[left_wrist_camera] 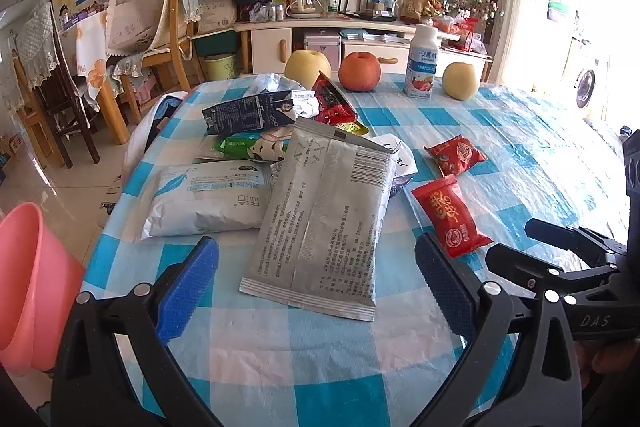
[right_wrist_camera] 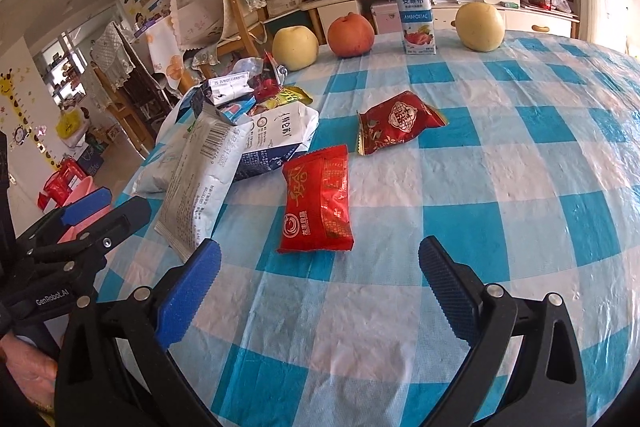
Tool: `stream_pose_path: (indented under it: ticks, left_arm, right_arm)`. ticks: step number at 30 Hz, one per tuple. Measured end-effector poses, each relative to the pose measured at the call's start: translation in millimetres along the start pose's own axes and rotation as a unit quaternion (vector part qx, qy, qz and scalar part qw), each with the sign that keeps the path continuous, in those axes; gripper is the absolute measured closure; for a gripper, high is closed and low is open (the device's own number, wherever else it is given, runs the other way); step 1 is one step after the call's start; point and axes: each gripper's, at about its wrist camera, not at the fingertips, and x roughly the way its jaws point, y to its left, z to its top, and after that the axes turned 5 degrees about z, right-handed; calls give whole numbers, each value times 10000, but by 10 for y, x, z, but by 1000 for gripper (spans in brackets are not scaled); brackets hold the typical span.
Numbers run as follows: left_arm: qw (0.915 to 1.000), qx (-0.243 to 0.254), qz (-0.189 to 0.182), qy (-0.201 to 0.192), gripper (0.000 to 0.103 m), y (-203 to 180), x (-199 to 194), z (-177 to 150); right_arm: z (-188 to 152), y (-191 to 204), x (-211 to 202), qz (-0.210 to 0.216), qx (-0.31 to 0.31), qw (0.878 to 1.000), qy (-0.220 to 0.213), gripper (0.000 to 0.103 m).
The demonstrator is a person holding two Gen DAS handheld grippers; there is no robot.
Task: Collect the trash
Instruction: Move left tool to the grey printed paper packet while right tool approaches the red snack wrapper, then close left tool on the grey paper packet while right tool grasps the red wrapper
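Between the wide-open, empty jaws of the left gripper point(left_wrist_camera: 316, 285) lies a flat grey foil pouch point(left_wrist_camera: 324, 223); the right gripper point(right_wrist_camera: 320, 285), equally open, faces a red snack wrapper point(right_wrist_camera: 318, 201). Slick foil could slide away. A pink plastic bucket point(left_wrist_camera: 30, 287), probably the bin, sits left.

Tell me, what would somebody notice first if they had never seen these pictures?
Probably the heap of empty wrappers and cartons, topped by a big grey foil packet, on the left side of the blue-and-white checked tablecloth. Next, two shiny red snack packets lying apart from the heap. At the far edge stand two yellow pears, a red apple and a yogurt bottle.
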Motion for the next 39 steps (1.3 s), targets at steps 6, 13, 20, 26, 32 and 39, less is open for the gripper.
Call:
stream_pose_path:
  ticks: [6, 13, 20, 26, 32, 39]
  left_arm:
    - [9999, 119, -54, 94, 4, -56, 213, 64]
    - [9996, 10, -163, 224, 4, 36, 410, 145]
    - [9982, 19, -284, 526, 4, 22, 592, 142]
    - [9971, 95, -209, 728, 4, -22, 733, 118]
    - [9976, 188, -36, 666, 14, -97, 725, 106]
    - [9979, 70, 6, 646, 22, -66, 685, 77]
  right_arm:
    - [47, 31, 86, -56, -129, 9999, 11, 6]
    - [146, 10, 244, -42, -109, 9999, 37, 19]
    - [156, 87, 343, -110, -349, 9992, 131, 19]
    - [171, 44, 438, -144, -222, 9992, 303, 26]
    - [164, 34, 434, -192, -203, 9991, 315, 27]
    - [156, 55, 442, -333, -293, 9984, 337, 33]
